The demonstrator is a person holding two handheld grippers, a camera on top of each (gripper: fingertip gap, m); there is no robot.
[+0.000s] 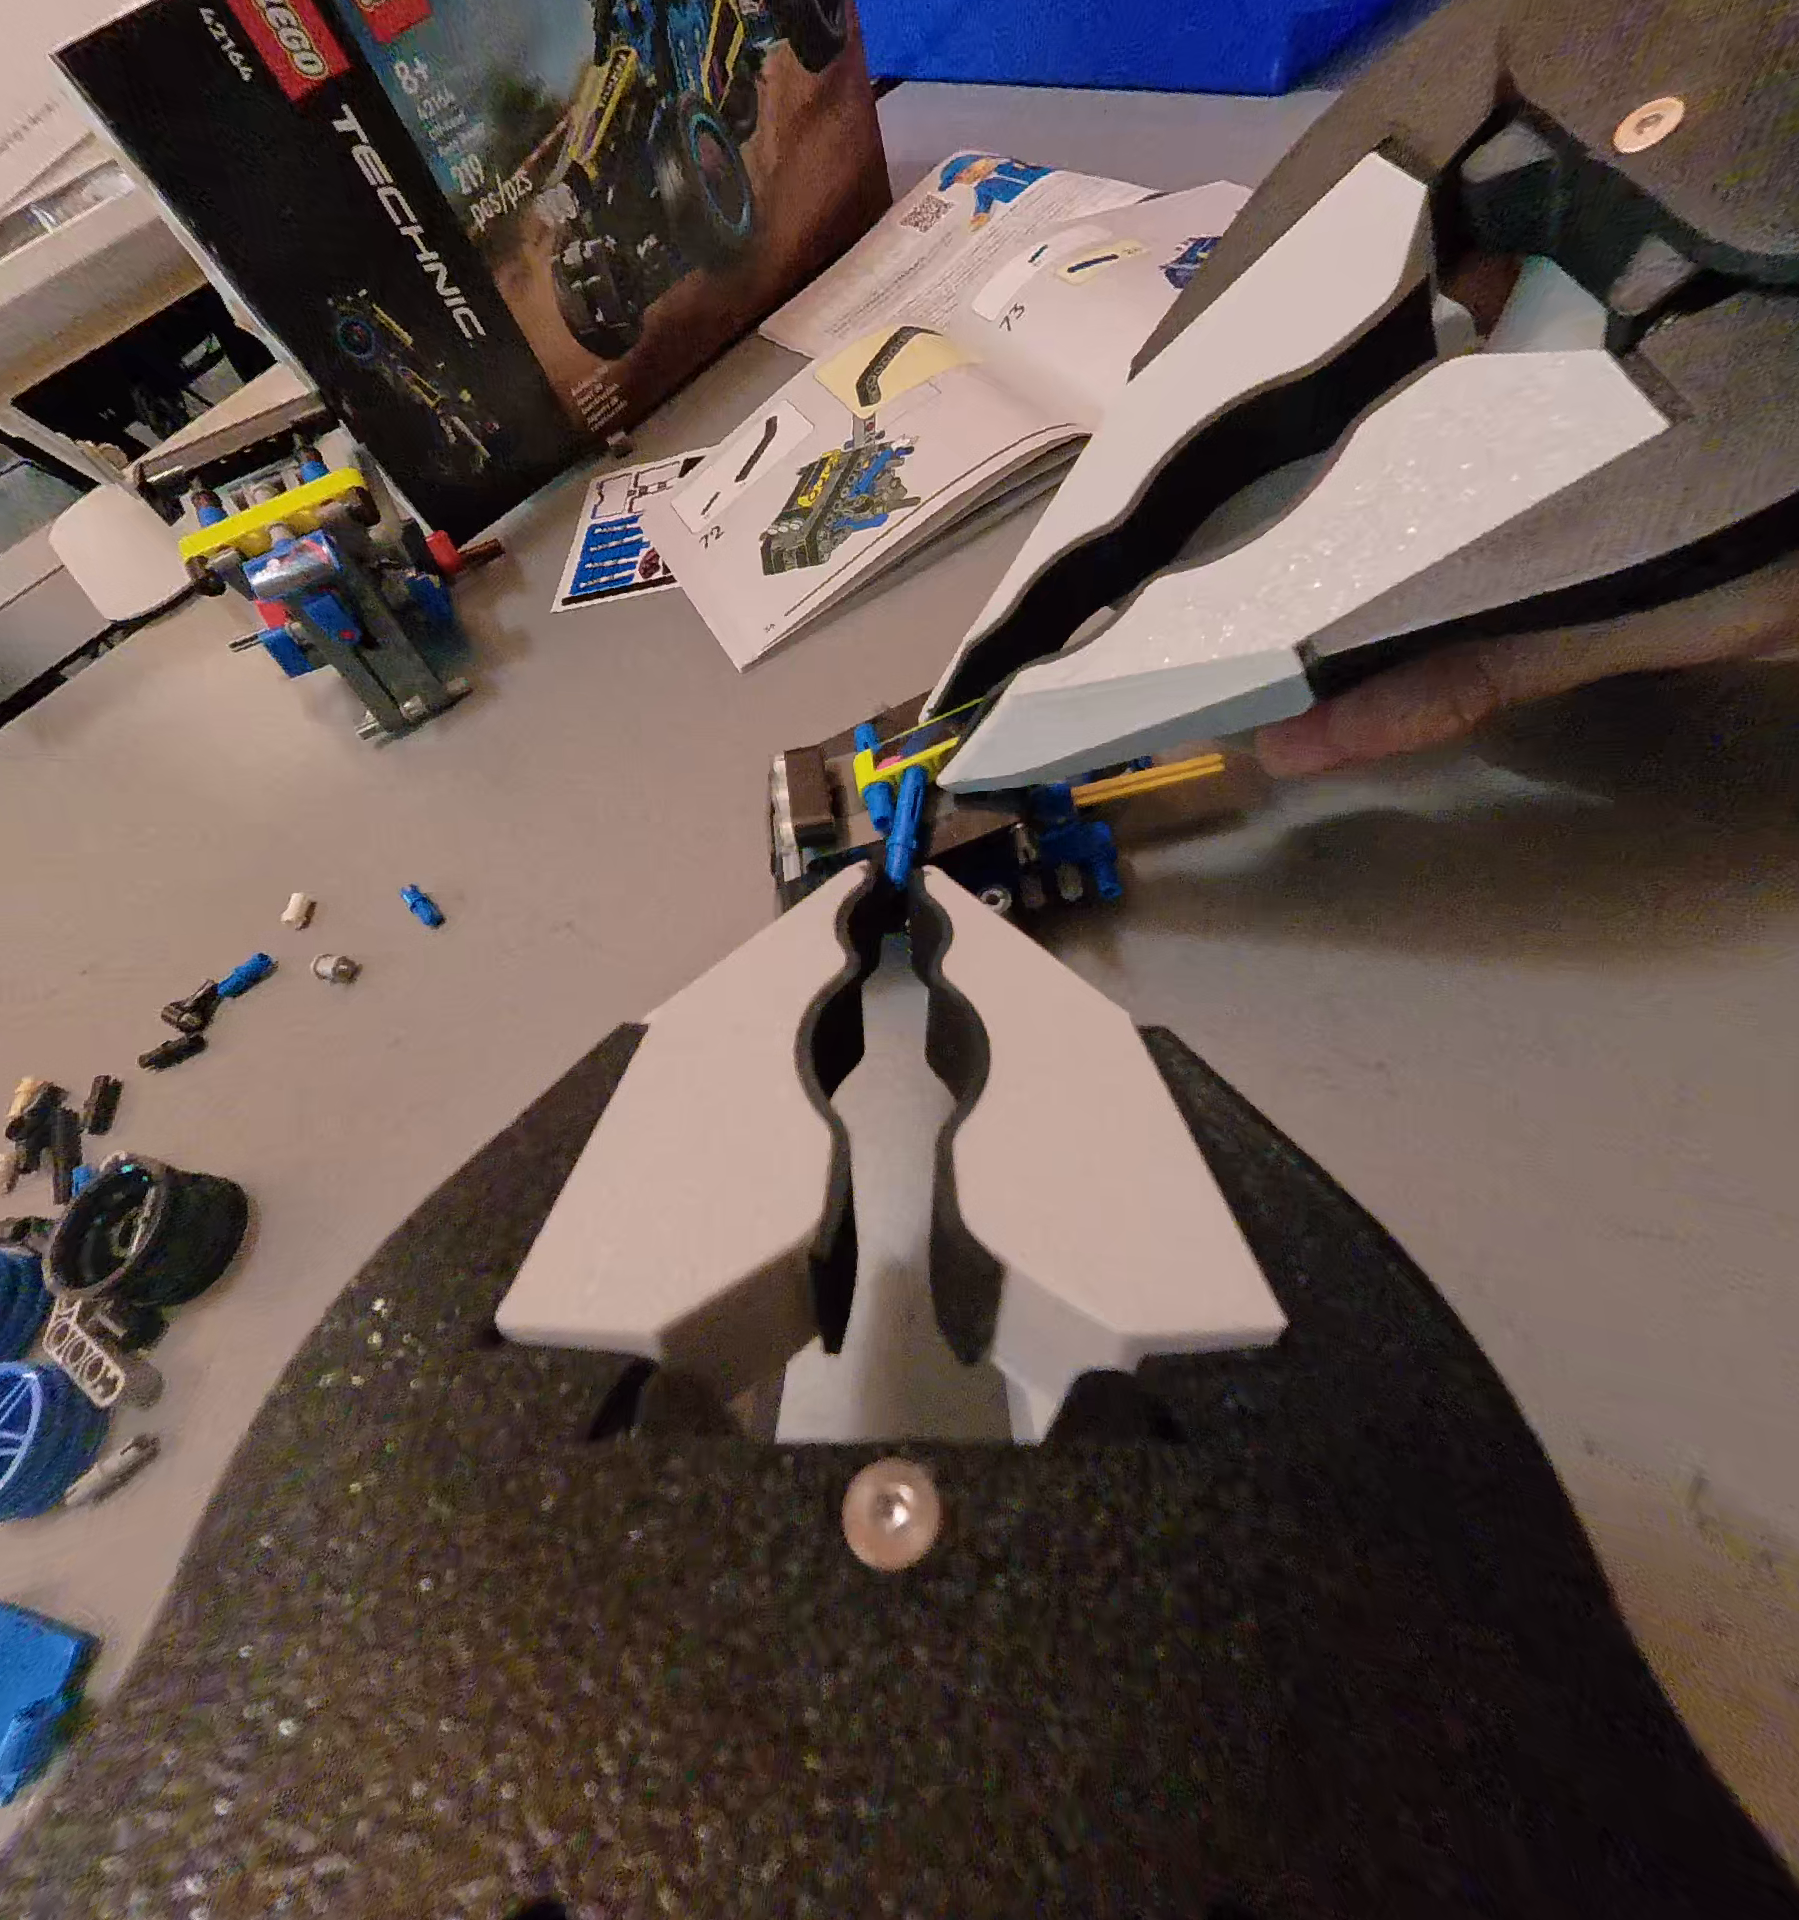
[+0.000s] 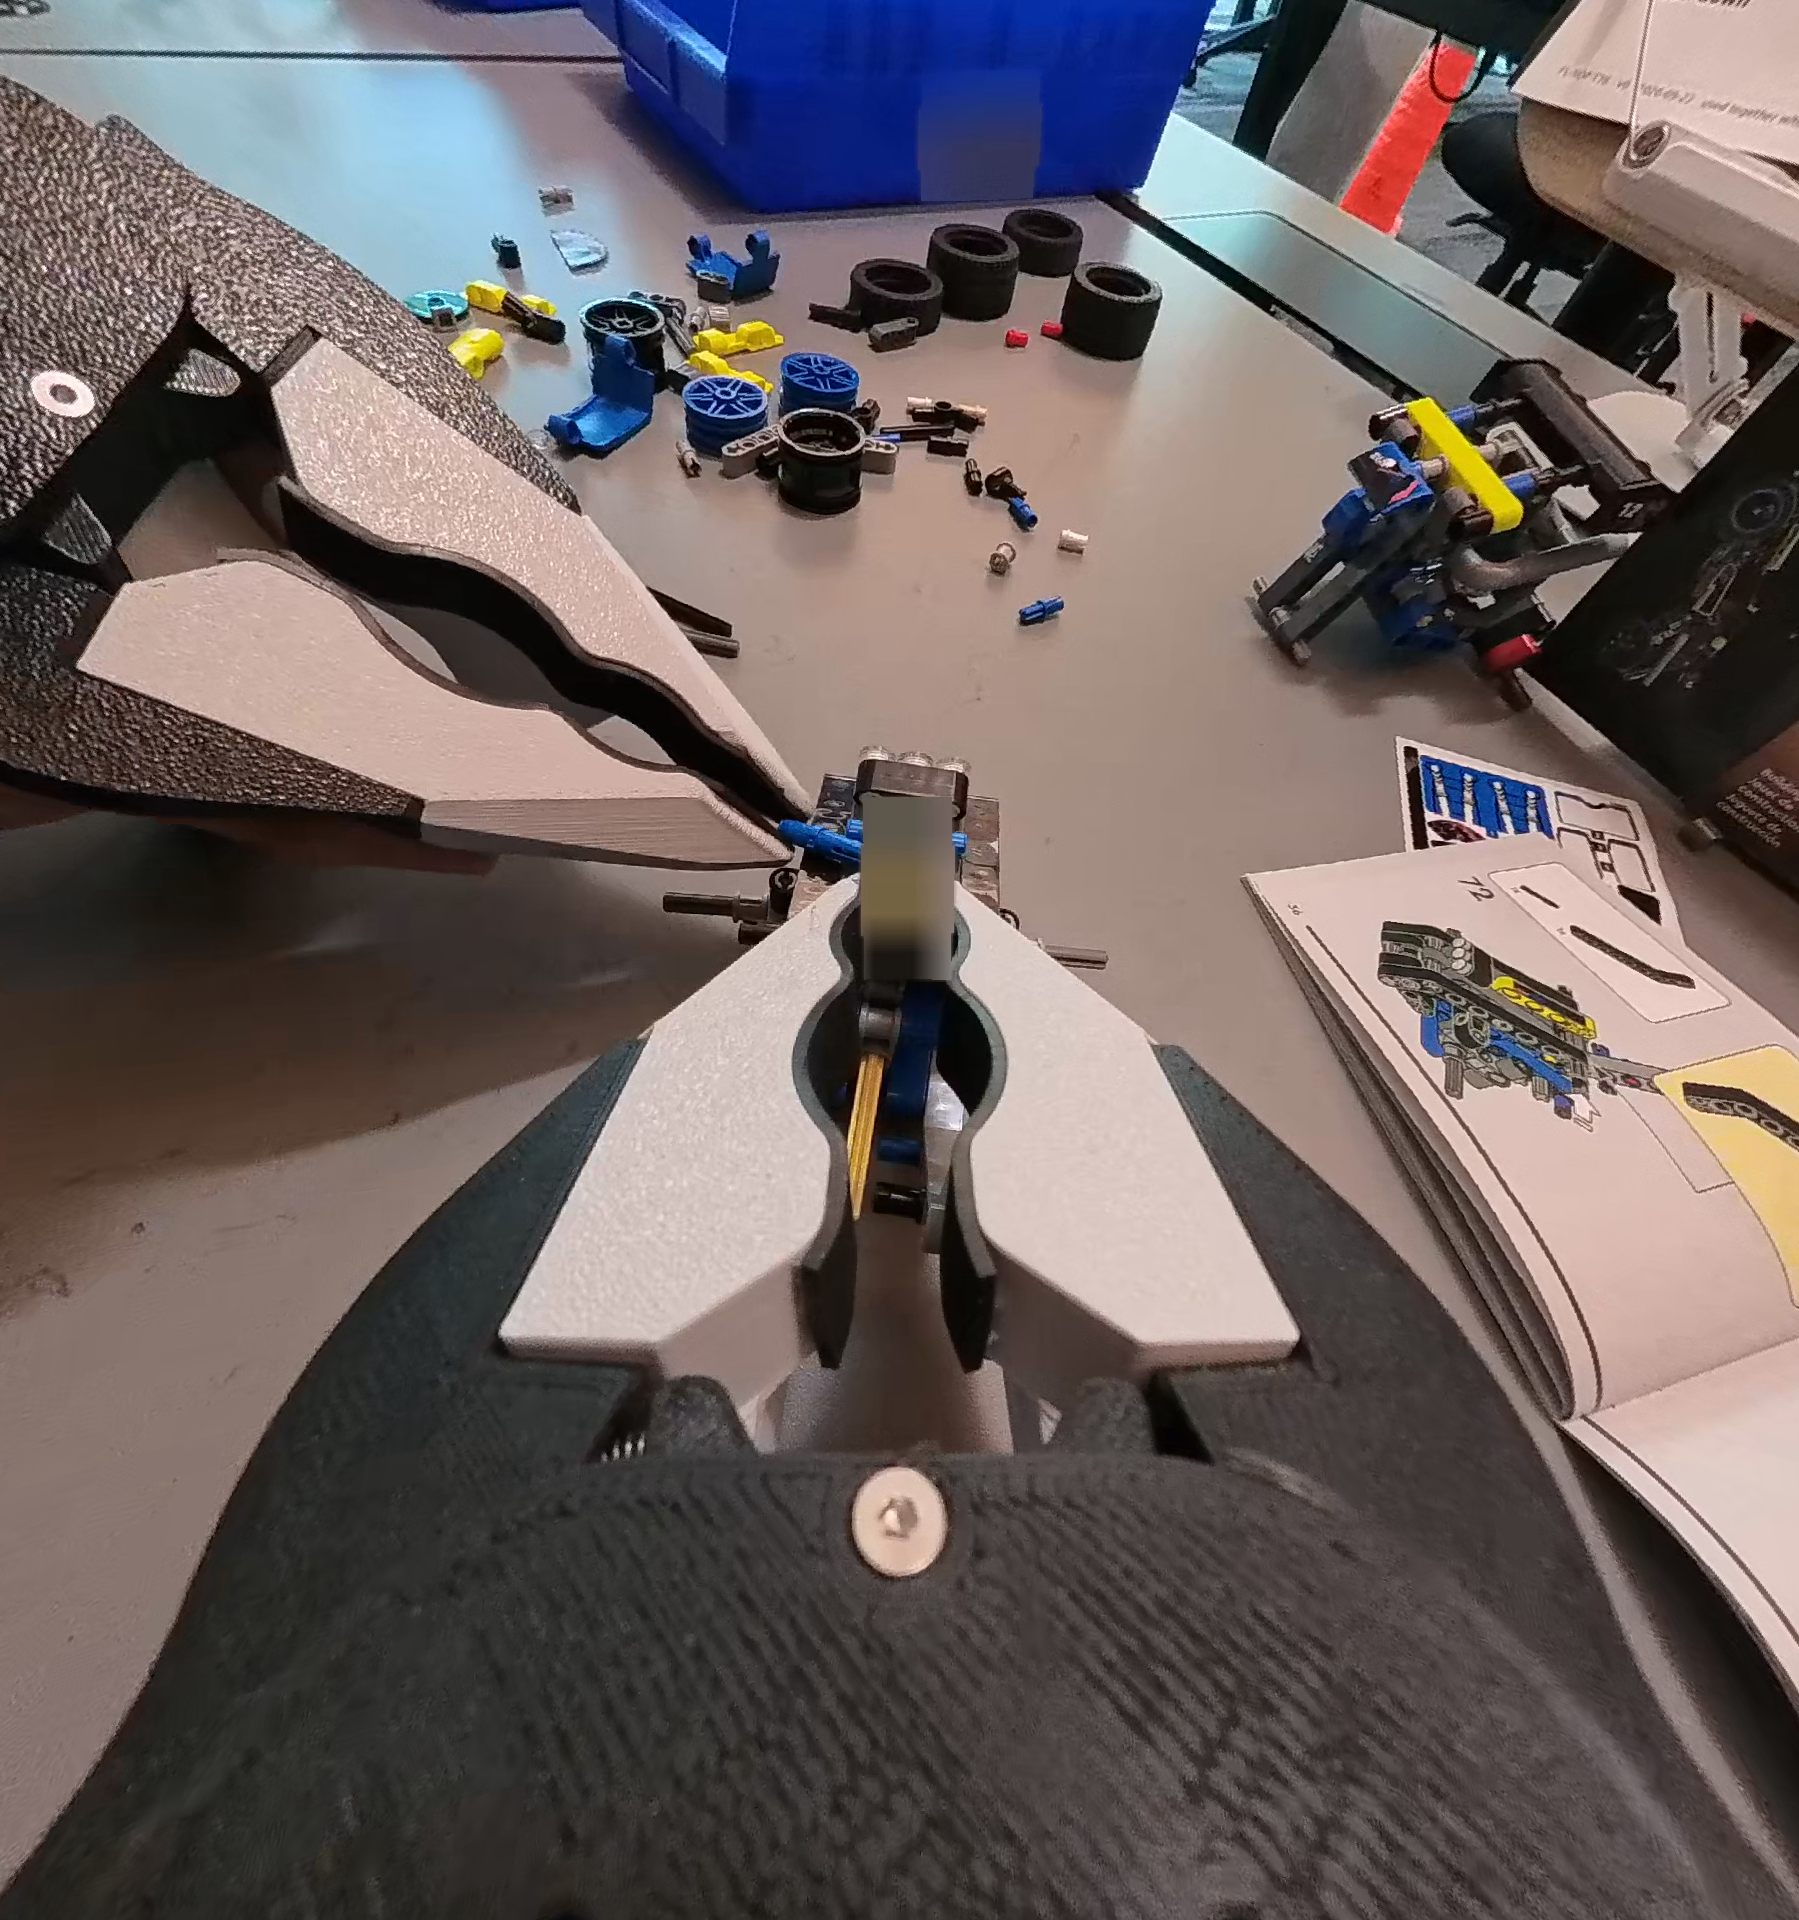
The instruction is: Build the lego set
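My left gripper (image 1: 895, 883) is shut on the near end of a blue pin (image 1: 907, 810). The pin's far end sits at a yellow piece on a small dark brick assembly (image 1: 822, 800) on the grey table (image 1: 562, 831). My right gripper (image 2: 903, 891) is shut on that assembly (image 2: 983, 831), with a yellow axle and blue parts between its fingers. In the left wrist view the right gripper (image 1: 962, 732) comes in from the upper right. In the right wrist view the left gripper (image 2: 793, 831) comes in from the left with the blue pin (image 2: 817, 840) at its tips.
A toy set box (image 1: 407, 260), an open instruction booklet (image 2: 1601, 1091) and a sticker sheet (image 1: 609, 551) lie beyond. A part-built blue and yellow model (image 2: 1435, 540) stands near the box. Loose pins, blue wheels (image 2: 770, 395), black tyres (image 2: 999, 270) and a blue bin (image 2: 874, 83) lie farther off. Less than 4 cm separates the two grippers' tips.
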